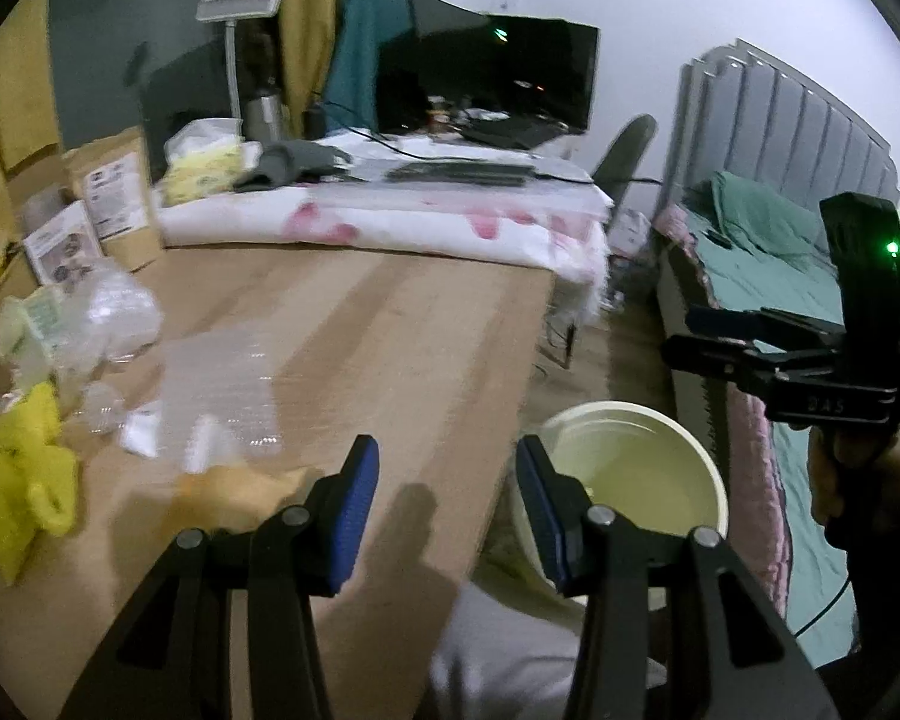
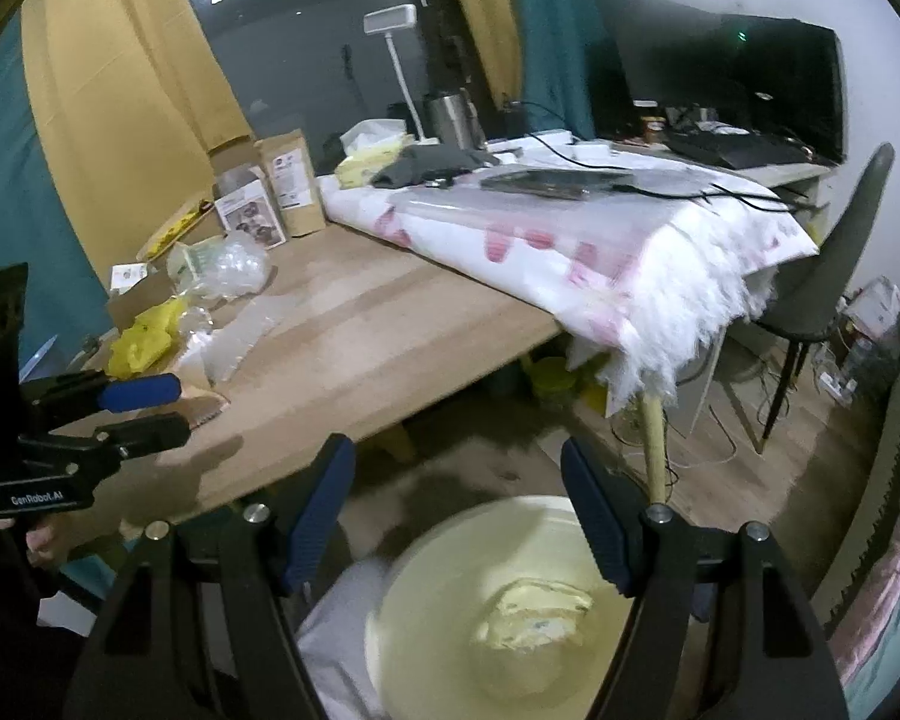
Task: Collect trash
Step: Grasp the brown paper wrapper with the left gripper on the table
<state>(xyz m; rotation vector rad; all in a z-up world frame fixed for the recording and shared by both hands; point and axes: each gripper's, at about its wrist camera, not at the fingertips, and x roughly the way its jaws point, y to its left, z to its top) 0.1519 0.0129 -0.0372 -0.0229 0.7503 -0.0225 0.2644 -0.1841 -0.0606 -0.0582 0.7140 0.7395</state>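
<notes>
Trash lies in a loose heap at the far left of the wooden table: a crumpled yellow bag, clear plastic wrap and a sheet of bubble wrap, all near the table's left edge. One more piece, a crumpled yellowish wrapper, already rests in the bottom of the cream bucket, which stands on the floor just off the table's near edge. No other content shows in the bucket. Behind the heap stand two brown paper pouches and a small printed box, upright, close to the wall side. The middle of the table top is bare wood from the heap across to a folded white blanket with pink marks, whose fringed end overhangs the table's right corner. A keyboard and cables lie on the blanket; a dark monitor stands beyond. A grey chair and a bed with green bedding bound the floor space on the right.

The left gripper hangs over the table's near edge, jaws parted about halfway, nothing between its blue pads. The right gripper hangs above the bucket, jaws set wider, likewise empty. A hand holds the right gripper's grip.
</notes>
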